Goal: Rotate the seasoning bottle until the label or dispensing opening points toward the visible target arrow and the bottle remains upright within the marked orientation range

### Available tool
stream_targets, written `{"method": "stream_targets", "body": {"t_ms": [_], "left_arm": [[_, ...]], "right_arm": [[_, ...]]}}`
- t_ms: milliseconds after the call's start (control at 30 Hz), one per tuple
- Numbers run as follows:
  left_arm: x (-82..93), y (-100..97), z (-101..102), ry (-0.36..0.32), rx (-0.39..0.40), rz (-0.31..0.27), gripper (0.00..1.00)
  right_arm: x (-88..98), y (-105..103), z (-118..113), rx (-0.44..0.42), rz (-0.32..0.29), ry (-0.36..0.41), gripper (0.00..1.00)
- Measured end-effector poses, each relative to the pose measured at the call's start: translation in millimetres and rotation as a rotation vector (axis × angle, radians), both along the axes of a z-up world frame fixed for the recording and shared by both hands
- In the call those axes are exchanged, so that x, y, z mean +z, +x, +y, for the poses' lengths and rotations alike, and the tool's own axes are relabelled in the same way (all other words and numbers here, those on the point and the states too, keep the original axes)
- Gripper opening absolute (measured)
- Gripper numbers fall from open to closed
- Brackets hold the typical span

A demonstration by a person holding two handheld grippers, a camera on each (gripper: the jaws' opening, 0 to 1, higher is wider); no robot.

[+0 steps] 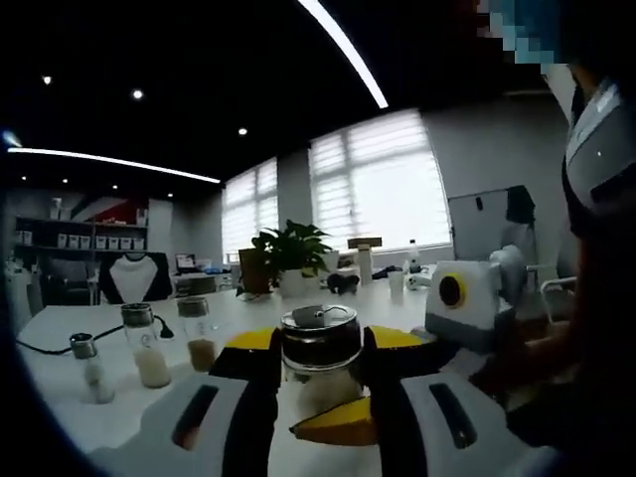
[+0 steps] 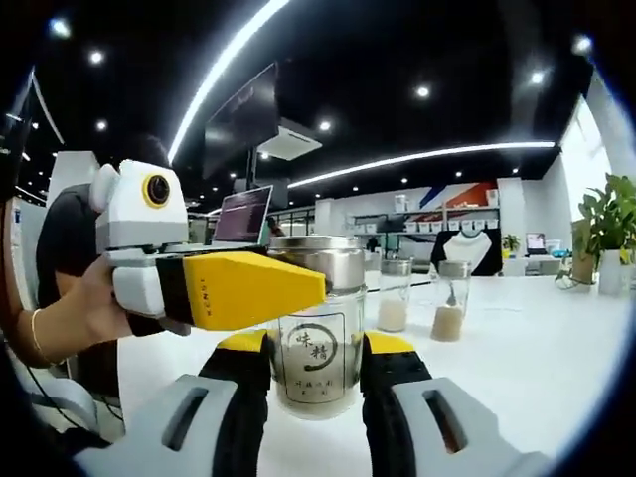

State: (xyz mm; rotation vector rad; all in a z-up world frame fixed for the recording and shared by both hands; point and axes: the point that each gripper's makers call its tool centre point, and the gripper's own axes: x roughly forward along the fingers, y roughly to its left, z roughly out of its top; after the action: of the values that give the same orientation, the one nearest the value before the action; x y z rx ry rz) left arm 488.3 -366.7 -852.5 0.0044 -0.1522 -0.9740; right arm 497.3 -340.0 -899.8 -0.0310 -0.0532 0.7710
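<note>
1. The seasoning bottle (image 2: 318, 333) is standing straight up on the white table (image 2: 537, 368), with its long side going up and down.
2. The right gripper (image 2: 316, 373) is hugging the bottle's glass body from both sides. Its two jaws are touching the glass, closed just as far as the bottle lets them.
3. In the right gripper view, the left gripper (image 2: 298, 288) is reaching in from the left. Its yellow tip is sitting up by the metal lid (image 2: 316, 260). I cannot tell if it is squeezing the lid or only touching it.
4. In the left gripper view, the bottle (image 1: 320, 350) is sitting between the jaws of that gripper (image 1: 320, 383), near their tips.
5. The label (image 2: 316, 360) is facing the right gripper's camera.
6. I am not finding any arrow here, so I cannot tell which way the bottle should be turning.
7. Both grippers are right at the bottle, so the turn probably has to go around its up-and-down middle.
</note>
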Motion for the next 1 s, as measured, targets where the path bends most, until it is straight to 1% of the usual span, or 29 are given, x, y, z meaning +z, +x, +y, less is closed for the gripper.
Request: {"method": "stream_targets", "body": {"t_ms": [67, 167, 233, 267, 300, 333, 400, 433, 467, 500, 567, 600, 633, 667, 700, 800, 967, 1000], "left_arm": [[0.4, 3.3, 0.5, -0.002, 0.037, -0.003, 0.36], [2.1, 5.6, 1.5, -0.012, 0.068, 0.0, 0.36], [3.7, 9.6, 1.9, -0.055, 0.092, 0.027, 0.36], [3.0, 11.6, 1.1, -0.063, 0.101, 0.028, 0.36], [1.7, 14.7, 1.1, -0.098, 0.126, 0.051, 0.37], [1.3, 16.5, 1.3, -0.117, 0.142, 0.059, 0.37], [-4.0, 21.1, 1.9, -0.126, 0.183, 0.08, 0.37], [-7.1, 23.0, 1.4, -0.141, 0.203, 0.101, 0.37], [-8.4, 23.5, 0.8, -0.143, 0.21, 0.107, 0.37], [-12.6, 25.3, 0.8, -0.158, 0.244, 0.137, 0.37], [-15.0, 26.8, 2.4, -0.173, 0.311, 0.131, 0.38], [-15.9, 25.9, 2.7, -0.167, 0.338, 0.116, 0.38], [-16.4, 25.1, 3.3, -0.167, 0.345, 0.12, 0.38], [-16.3, 25.3, 3.9, -0.196, 0.342, 0.147, 0.38], [-16.2, 25.1, 3.1, -0.206, 0.34, 0.15, 0.38], [-15.8, 23.8, 2.6, -0.189, 0.377, 0.136, 0.38], [-15.7, 22.8, 3.5, -0.179, 0.411, 0.135, 0.38], [-16.0, 25.5, 4.2, -0.176, 0.417, 0.138, 0.38]], "right_arm": [[0.1, 3.1, 1.1, -0.026, 0.001, 0.004, 0.32], [0.8, 5.1, 2.8, -0.042, -0.001, 0.017, 0.32], [1.6, 8.2, 1.2, -0.059, -0.002, 0.02, 0.32], [1.6, 10.2, -0.2, -0.071, -0.008, 0.016, 0.32], [0.8, 11.9, -1.0, -0.077, -0.011, 0.011, 0.32], [-0.6, 13.7, -1.2, -0.083, -0.011, 0.004, 0.32], [-5.7, 16.0, -1.2, -0.084, 0.003, -0.011, 0.32], [-7.4, 16.1, -1.5, -0.085, 0.006, -0.013, 0.32], [-9.4, 16.1, -1.8, -0.087, 0.006, -0.018, 0.32], [-11.4, 16.1, -2.1, -0.089, 0.008, -0.024, 0.32], [-15.0, 15.3, -1.6, -0.091, 0.011, -0.029, 0.32], [-16.6, 14.6, -1.4, -0.092, 0.012, -0.029, 0.32], [-17.6, 14.0, -2.3, -0.091, 0.01, -0.028, 0.32], [-17.3, 13.3, -2.4, -0.088, 0.01, -0.012, 0.32], [-17.4, 13.4, -2.9, -0.099, 0.012, -0.013, 0.32], [-17.7, 13.9, -2.7, -0.1, 0.003, -0.025, 0.32], [-17.6, 14.1, -1.4, -0.093, 0.0, -0.03, 0.32], [-17.8, 14.1, -1.1, -0.091, 0.002, -0.029, 0.32]]}}
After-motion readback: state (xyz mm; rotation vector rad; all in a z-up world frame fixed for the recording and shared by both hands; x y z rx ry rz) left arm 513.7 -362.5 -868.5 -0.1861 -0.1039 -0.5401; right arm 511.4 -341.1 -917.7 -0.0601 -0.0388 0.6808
